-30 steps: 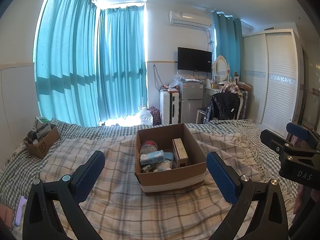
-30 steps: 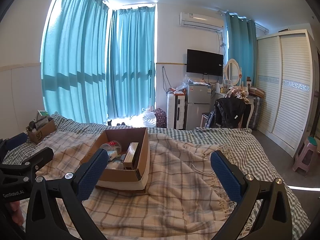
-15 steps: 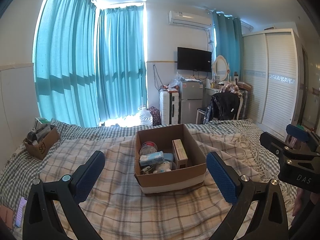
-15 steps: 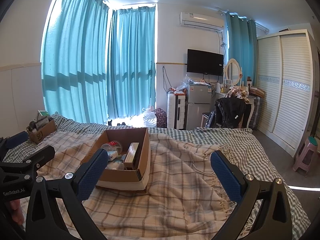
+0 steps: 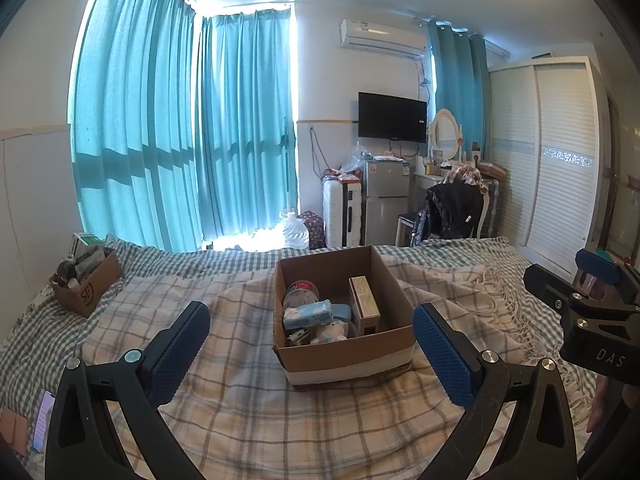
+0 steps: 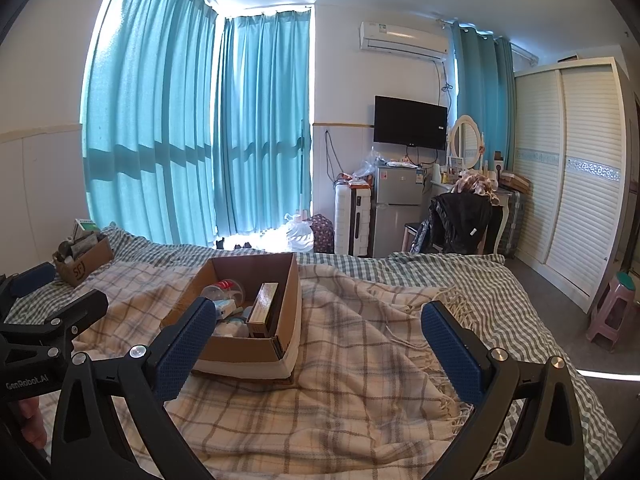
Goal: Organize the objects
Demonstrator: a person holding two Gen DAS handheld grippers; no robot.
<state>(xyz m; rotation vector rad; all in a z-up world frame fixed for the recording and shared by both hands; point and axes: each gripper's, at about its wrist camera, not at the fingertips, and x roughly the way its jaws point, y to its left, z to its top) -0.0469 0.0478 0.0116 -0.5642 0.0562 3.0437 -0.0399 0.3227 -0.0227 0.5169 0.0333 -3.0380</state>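
Note:
An open cardboard box (image 5: 348, 356) sits on the plaid blanket in the middle of the bed; it also shows in the right wrist view (image 6: 240, 350). Inside lie a tissue pack (image 5: 308, 314), a clear round container (image 5: 301, 294), a tan carton (image 5: 364, 304) and small white items. My left gripper (image 5: 310, 350) is open and empty, hovering in front of the box. My right gripper (image 6: 318, 348) is open and empty, to the right of the box. A smaller cardboard box (image 5: 86, 290) full of items sits at the bed's far left.
A phone (image 5: 42, 424) lies on the bed at the near left. Beyond the bed stand a white suitcase (image 5: 342, 214), a small fridge (image 5: 386, 200), a chair with a black jacket (image 5: 454, 210) and a wardrobe (image 5: 556, 168). A pink stool (image 6: 612, 312) stands on the floor at right.

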